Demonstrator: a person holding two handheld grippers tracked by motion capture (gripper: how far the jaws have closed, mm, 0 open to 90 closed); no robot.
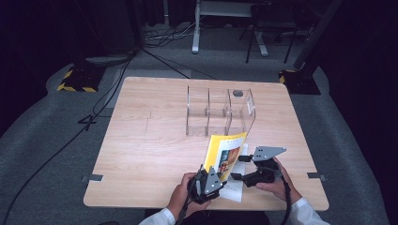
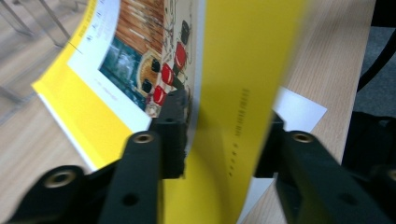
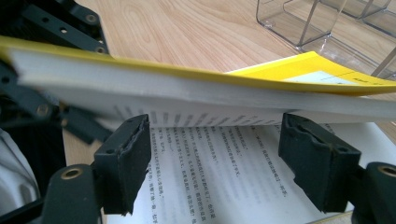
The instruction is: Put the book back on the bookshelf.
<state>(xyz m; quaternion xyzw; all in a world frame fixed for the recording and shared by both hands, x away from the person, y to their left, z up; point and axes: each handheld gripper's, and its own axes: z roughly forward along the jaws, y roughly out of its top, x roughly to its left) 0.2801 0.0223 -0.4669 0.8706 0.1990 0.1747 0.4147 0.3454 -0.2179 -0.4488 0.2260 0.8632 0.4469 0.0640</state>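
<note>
The wooden surface [image 1: 155, 140] carries a clear acrylic file organizer [image 1: 219, 111] with three upright slots, standing toward twelve o'clock from the person's hands. At about six o'clock, near the front edge, a yellow paperback book [image 1: 224, 154] is propped up at a tilt, its cover raised while its printed pages [image 3: 224, 168] lie open on the wood.

The left hand-held gripper [image 2: 219, 135] is clamped on the yellow cover, one pad on the illustrated front and the other behind the fold. The right hand-held gripper [image 3: 215, 154], at about four o'clock of the book, has its jaws spread apart on either side of the open pages, under the raised block of leaves, pressing nothing.

The step in hand looks like gathering the book shut. The next move probably calls for the right jaws to lift the loose pages up against the cover, so the closed book can be carried to a slot.
</note>
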